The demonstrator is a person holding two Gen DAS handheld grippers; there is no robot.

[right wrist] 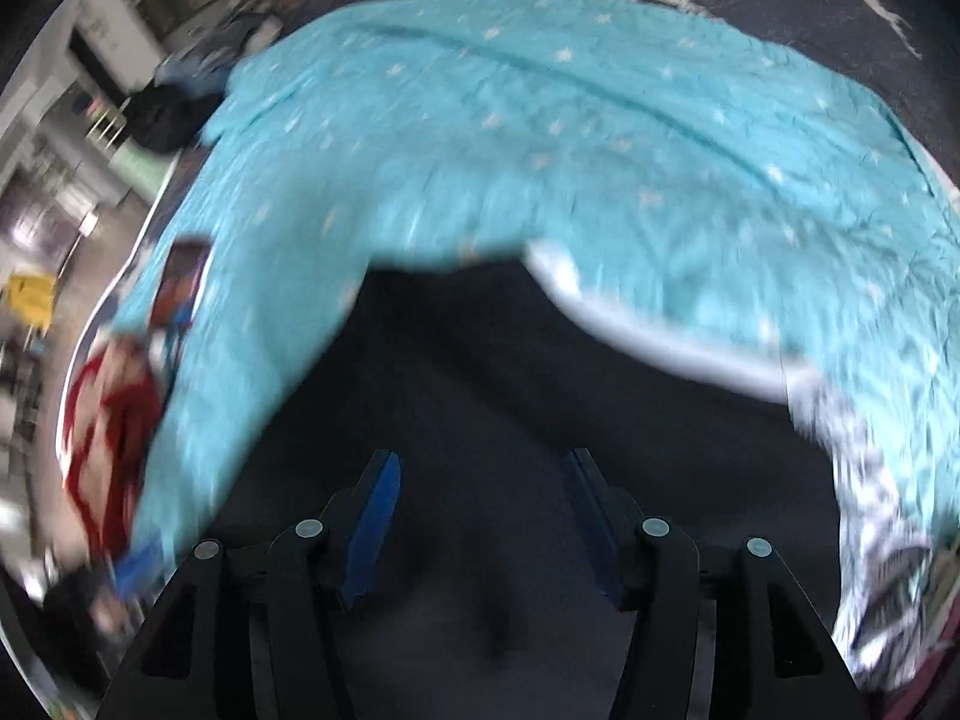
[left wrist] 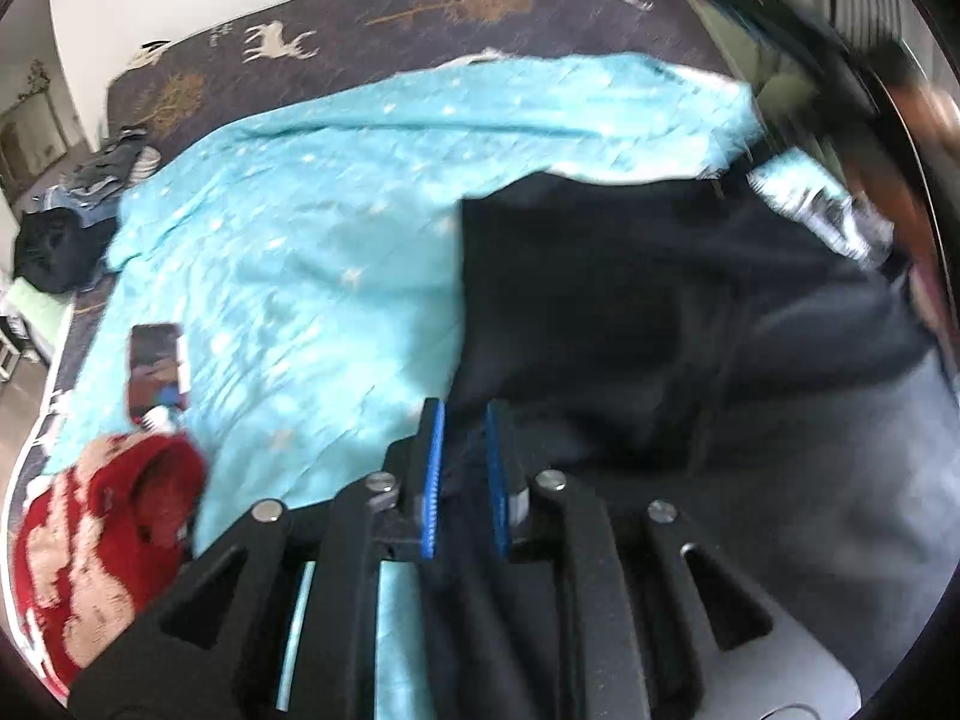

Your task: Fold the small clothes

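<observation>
A dark navy garment (left wrist: 630, 300) lies on the turquoise star-print blanket (left wrist: 288, 228) on the bed. My left gripper (left wrist: 465, 414) is shut on the near left edge of the dark garment, with cloth bunched between its blue pads. In the right wrist view the same dark garment (right wrist: 480, 372) fills the lower middle. My right gripper (right wrist: 483, 462) is open just above it, jaws wide apart, nothing between them. The view is blurred.
A red and beige knit garment (left wrist: 102, 528) lies at the near left, with a phone (left wrist: 156, 366) beside it. A pile of dark and striped clothes (left wrist: 90, 198) sits at the far left. A black-and-white patterned cloth (right wrist: 876, 546) lies at the right.
</observation>
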